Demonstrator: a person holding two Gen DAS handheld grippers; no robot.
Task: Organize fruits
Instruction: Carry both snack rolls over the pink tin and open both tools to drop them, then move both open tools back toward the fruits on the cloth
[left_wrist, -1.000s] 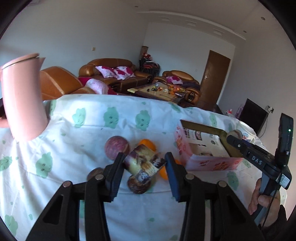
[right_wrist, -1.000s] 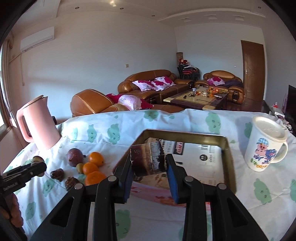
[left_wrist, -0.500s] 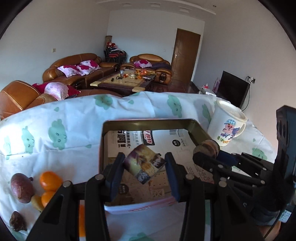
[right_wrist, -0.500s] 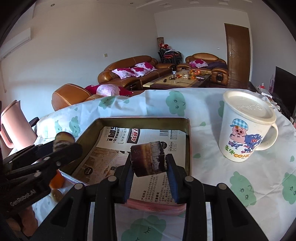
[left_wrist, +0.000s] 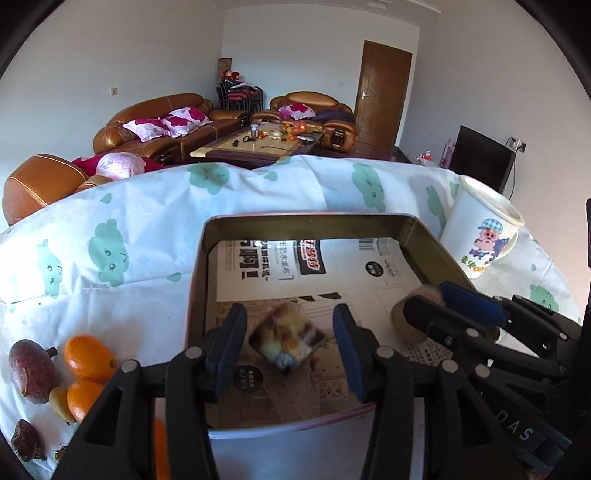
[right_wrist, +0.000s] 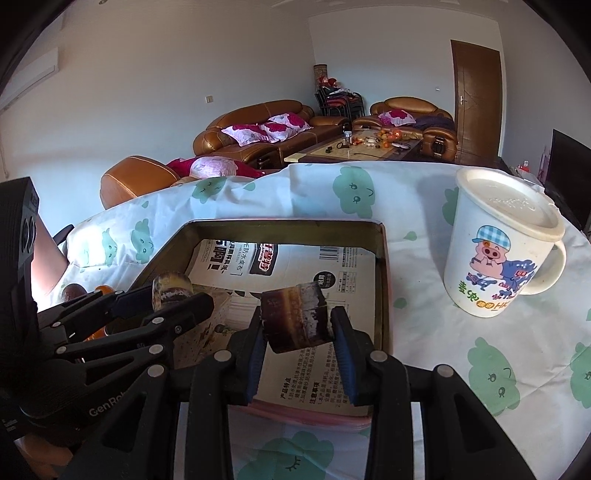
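Over the paper-lined metal tray (left_wrist: 295, 218) my left gripper (left_wrist: 288, 317) has its jaws opening. A brown sugarcane piece (left_wrist: 286, 341) sits blurred between them, with a gap at each pad. My right gripper (right_wrist: 297, 314) hangs over the tray (right_wrist: 280, 222) too. Its jaws are opening, but both pads still touch a second sugarcane piece (right_wrist: 295, 317). Each gripper shows in the other's view, the right gripper (left_wrist: 436, 299) at the right and the left gripper (right_wrist: 177, 299) at the left. On the cloth left of the tray lie loose fruits: a purple-brown fruit (left_wrist: 31, 369) and oranges (left_wrist: 88, 356).
A lidded white cartoon mug (right_wrist: 502, 254) stands right of the tray. The table carries a white cloth with green clouds (left_wrist: 147, 221). A pink kettle (right_wrist: 48, 254) is half hidden behind the left gripper. Sofas and a coffee table lie beyond the far edge.
My left gripper swung right from the fruit pile to above the tray, then its jaws widened and its piece slipped free. The right gripper moved further over the tray and opened slightly.
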